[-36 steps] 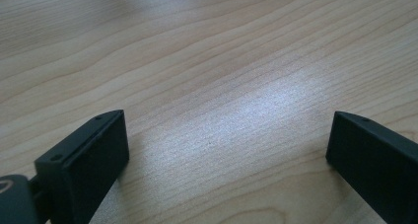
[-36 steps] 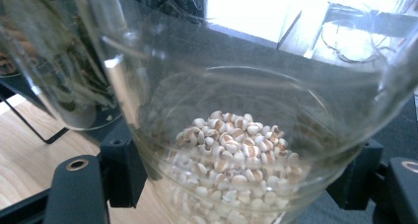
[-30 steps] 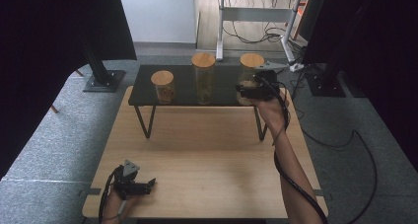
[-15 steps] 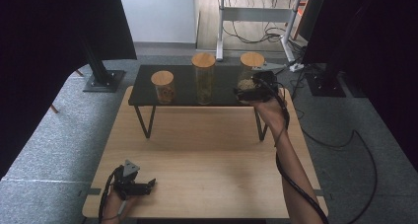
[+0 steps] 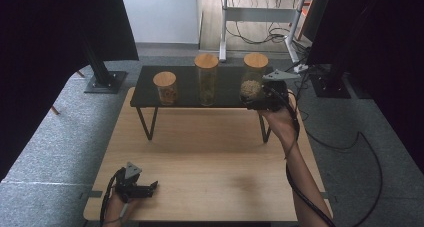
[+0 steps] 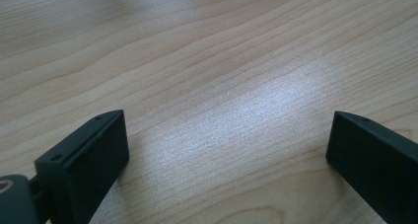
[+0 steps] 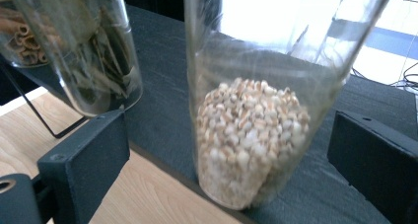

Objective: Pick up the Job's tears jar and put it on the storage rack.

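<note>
The right claw (image 7: 224, 160) has just been opening and stands spread around the grain jar (image 7: 251, 135) on the black shelf (image 5: 145, 89), not gripping it. The left claw (image 6: 224, 155) rests spread on the bench (image 6: 207, 61). The grasp is not yet made.

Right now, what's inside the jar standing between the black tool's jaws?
The jar holds a heap of small pale round grains, filling its lower part; above them it looks empty. The grains in the middle of the heap are covered by the outer ones.
</note>
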`<state>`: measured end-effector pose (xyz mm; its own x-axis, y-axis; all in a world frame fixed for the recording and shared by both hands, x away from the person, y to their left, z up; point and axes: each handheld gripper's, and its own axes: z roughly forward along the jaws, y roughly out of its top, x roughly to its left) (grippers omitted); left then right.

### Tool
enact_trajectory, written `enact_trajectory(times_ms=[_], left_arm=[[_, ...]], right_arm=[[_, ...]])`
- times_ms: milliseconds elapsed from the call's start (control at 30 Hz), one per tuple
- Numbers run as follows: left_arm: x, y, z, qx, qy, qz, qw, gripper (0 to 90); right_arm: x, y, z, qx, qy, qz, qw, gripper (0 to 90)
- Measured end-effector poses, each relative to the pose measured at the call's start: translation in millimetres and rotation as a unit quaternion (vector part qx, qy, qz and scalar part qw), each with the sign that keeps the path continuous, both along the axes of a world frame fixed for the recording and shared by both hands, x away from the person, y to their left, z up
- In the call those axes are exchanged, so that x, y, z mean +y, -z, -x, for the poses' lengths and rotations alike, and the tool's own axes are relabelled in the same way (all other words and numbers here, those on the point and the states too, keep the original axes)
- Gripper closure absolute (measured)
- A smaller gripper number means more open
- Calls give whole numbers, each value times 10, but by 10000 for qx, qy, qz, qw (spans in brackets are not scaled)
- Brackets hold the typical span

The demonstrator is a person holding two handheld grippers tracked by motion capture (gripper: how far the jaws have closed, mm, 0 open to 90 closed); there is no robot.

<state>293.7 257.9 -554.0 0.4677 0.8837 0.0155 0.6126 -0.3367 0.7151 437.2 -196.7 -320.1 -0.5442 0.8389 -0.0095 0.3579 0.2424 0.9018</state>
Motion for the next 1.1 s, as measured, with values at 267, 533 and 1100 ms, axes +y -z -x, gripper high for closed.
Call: enact_trajectory(times_ms=[267,533,1100], left_arm=[[1,0,-1,-1,5,-3,10000,22],[1,-1,0,2,7,-4,10000,22],[2,-2,-1,9,8,-5,10000,22]], right_arm=[[-38,90,155,-21,-60,60,10000,23],[-72,162,289,-18,-72,62,10000,22],[-227,413,511,73,57,90,9999,32]])
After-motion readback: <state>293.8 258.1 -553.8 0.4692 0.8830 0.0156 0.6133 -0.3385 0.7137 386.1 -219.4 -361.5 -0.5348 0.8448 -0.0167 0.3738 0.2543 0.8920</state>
